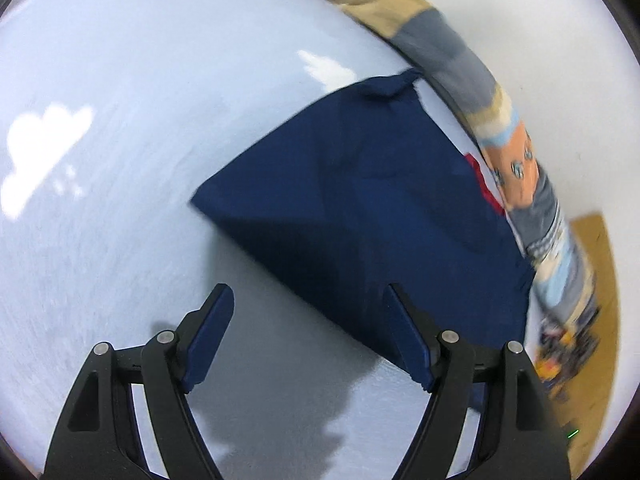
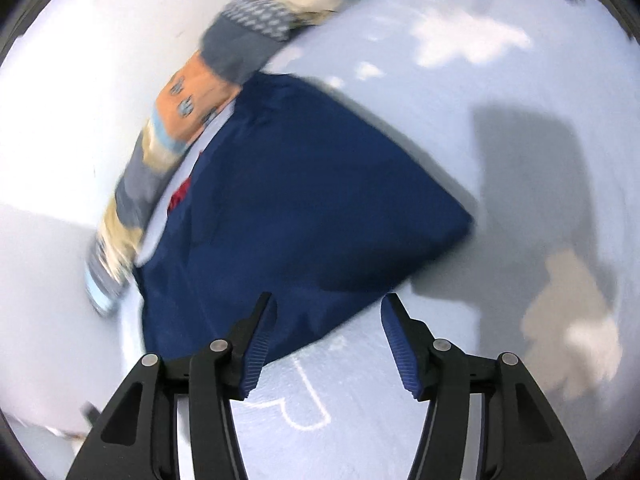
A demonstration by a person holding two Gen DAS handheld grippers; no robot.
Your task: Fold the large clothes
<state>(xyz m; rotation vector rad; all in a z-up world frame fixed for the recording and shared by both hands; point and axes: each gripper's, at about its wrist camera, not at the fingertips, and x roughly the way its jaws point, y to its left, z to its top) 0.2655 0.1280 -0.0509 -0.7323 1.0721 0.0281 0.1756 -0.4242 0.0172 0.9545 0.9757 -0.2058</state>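
A dark blue garment (image 1: pixel 368 208) lies folded into a flat block on a pale blue cloud-print sheet (image 1: pixel 120 128). A bit of red (image 1: pixel 486 188) shows at its far edge. In the left wrist view my left gripper (image 1: pixel 308 292) hovers open over the garment's near edge, one finger above the cloth and one above the bare sheet. The right wrist view shows the same garment (image 2: pixel 304 192) with my right gripper (image 2: pixel 328 300) open over its near corner. Nothing is pinched in either one. Both pictures are blurred.
A patterned border strip (image 1: pixel 516 168) in tan, grey and orange runs along the sheet's edge behind the garment, also in the right wrist view as the border strip (image 2: pixel 188 112). Small dark and yellow items (image 1: pixel 560 352) lie beyond it on a brown floor. White wall (image 2: pixel 60 120) lies past the border.
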